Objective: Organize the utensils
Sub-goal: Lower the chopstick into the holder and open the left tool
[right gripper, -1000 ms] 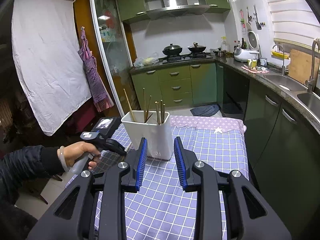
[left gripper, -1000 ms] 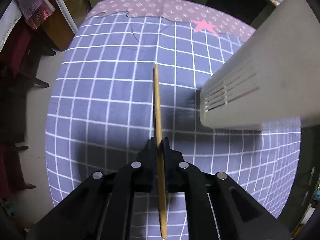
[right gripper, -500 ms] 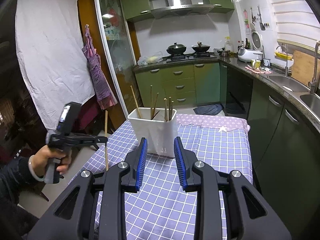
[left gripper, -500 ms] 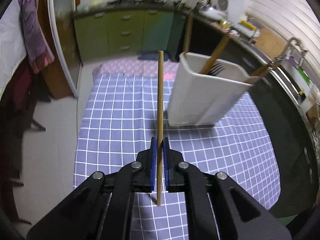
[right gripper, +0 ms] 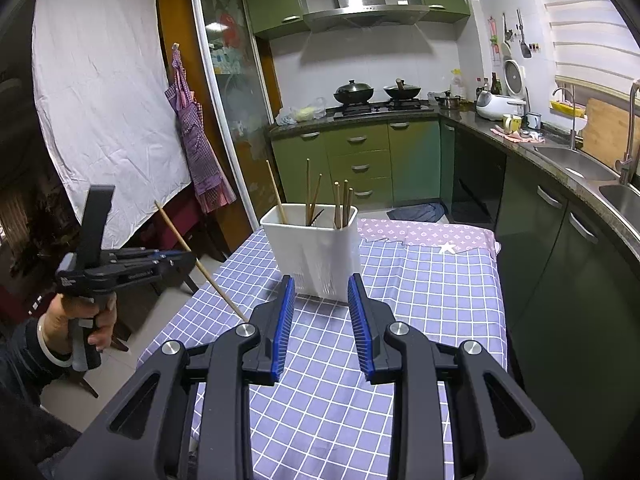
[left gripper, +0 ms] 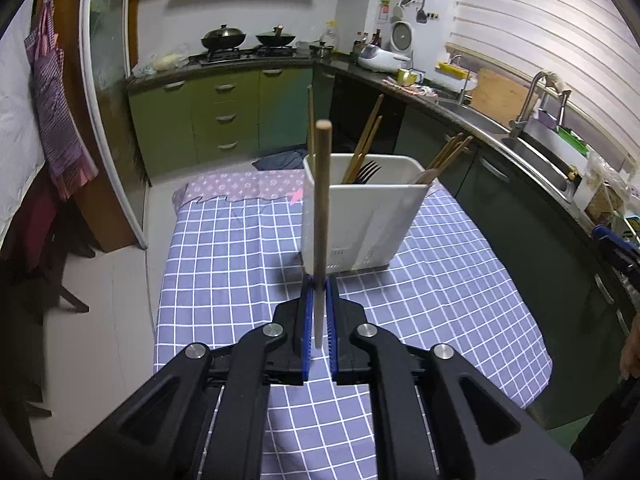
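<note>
Left wrist view: left claw [left gripper: 316, 312] level, pinching an upright wooden chopstick [left gripper: 321, 216] just before the white utensil holder [left gripper: 360, 224]; right claw [right gripper: 321, 312] spread, empty, facing the holder on the desk [right gripper: 440, 280].

Behind your desk [right gripper: 440, 280] with its checked cloth [right gripper: 320, 392] you see green cabinets [right gripper: 360, 156], two woks [right gripper: 354, 92] on the stove, a sink [right gripper: 576, 160], an apron [right gripper: 196, 148] and a white sheet [right gripper: 100, 100].

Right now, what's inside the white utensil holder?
The white utensil holder holds several wooden chopsticks leaning on its walls, plus a dark fork. Its walls hide their lower ends and the bottom.
</note>
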### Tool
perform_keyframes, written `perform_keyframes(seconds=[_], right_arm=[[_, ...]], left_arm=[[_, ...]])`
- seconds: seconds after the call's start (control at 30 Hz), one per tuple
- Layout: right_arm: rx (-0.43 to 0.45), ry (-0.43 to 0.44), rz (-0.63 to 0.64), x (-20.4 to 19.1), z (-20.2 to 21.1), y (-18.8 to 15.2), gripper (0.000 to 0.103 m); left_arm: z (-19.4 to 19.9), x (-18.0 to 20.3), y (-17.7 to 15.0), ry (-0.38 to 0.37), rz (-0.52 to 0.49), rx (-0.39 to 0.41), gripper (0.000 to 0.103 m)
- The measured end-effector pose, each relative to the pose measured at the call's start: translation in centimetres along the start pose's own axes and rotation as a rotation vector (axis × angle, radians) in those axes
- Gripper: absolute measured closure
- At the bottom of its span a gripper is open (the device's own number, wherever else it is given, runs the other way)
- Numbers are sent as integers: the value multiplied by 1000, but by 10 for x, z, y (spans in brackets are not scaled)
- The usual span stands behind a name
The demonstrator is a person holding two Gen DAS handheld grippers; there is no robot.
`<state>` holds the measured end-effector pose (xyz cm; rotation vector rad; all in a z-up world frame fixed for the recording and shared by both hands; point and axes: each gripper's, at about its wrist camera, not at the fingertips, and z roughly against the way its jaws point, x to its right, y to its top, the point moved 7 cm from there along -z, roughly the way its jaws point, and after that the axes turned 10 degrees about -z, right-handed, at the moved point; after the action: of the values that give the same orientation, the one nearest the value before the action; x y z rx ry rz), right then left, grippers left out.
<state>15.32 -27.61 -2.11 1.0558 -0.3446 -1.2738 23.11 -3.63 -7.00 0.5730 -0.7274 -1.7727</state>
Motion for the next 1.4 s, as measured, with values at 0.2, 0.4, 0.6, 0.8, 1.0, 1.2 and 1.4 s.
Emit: perform_keyframes(seconds=[0.2,0.4,0.6,0.8,1.0,1.2,1.4], right_arm=[[-6,2,-2,3,0,-4,75],[-24,0,-17,8,-7,-9,75],[-47,0,-40,11,-18,-16,75],[-49,2,-67,18,-20,-22,75],[-58,11,-105,28,-24,-30,75],[-71,10,-151,39,-27,-42,75],[-80,19,-171,37,-30,-52,75]], left_arm=[[15,9,18,-37,-16,0,97],[33,19,55,-68,-43,13,97],[50,18,113,-60,-51,83,97],[52,13,168,-24,-52,169,97],[11,6,188,26,-61,194,97],[-49,-3,165,37,-42,98,97],[-84,-9,129,30,-34,21,87]])
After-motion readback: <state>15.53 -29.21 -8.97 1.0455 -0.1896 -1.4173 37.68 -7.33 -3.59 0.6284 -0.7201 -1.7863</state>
